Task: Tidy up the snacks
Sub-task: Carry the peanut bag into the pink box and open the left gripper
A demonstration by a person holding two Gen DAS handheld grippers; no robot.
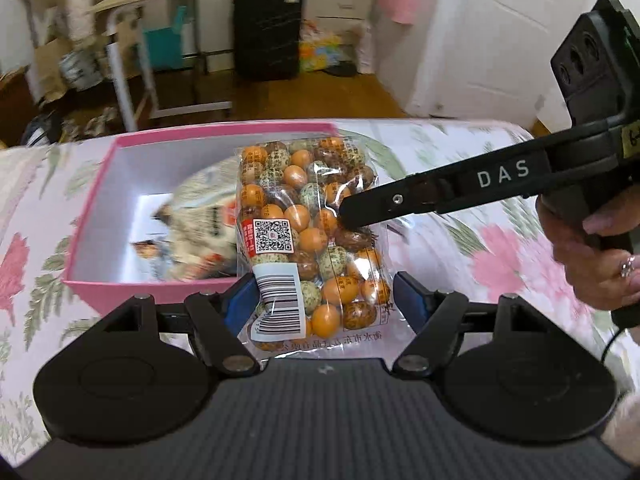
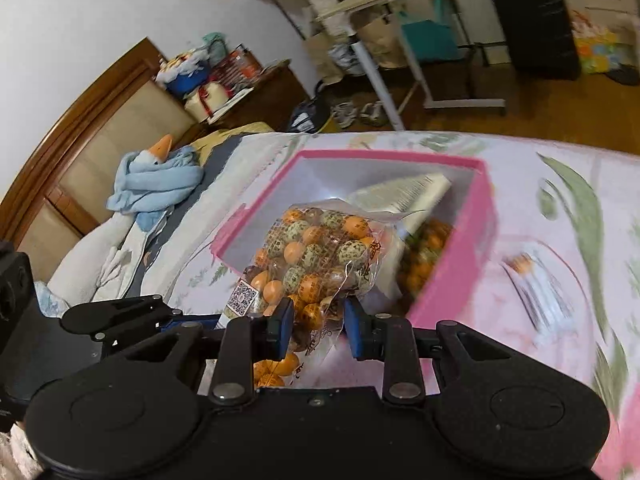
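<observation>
A clear bag of orange and speckled egg-shaped candies (image 1: 312,216) hangs over the near side of an open pink box (image 1: 100,286) on the bed. My left gripper (image 1: 324,300) holds the bag's barcode end, a blue pad pressing on each side. My right gripper (image 2: 318,320) is shut on the bag (image 2: 316,252) at its edge; in the left wrist view its black fingertip (image 1: 348,216) presses on the bag from the right. Inside the pink box (image 2: 460,276) lie a white snack packet (image 1: 200,216) and what looks like another pack of orange candies (image 2: 424,256).
The box sits on a floral bedspread (image 1: 460,152) close to the bed's far edge. A blurred clear packet (image 2: 532,276) lies right of the box. A goose plush in a blue scarf (image 2: 160,168) lies at the headboard. A desk and a black suitcase (image 1: 267,28) stand on the floor beyond.
</observation>
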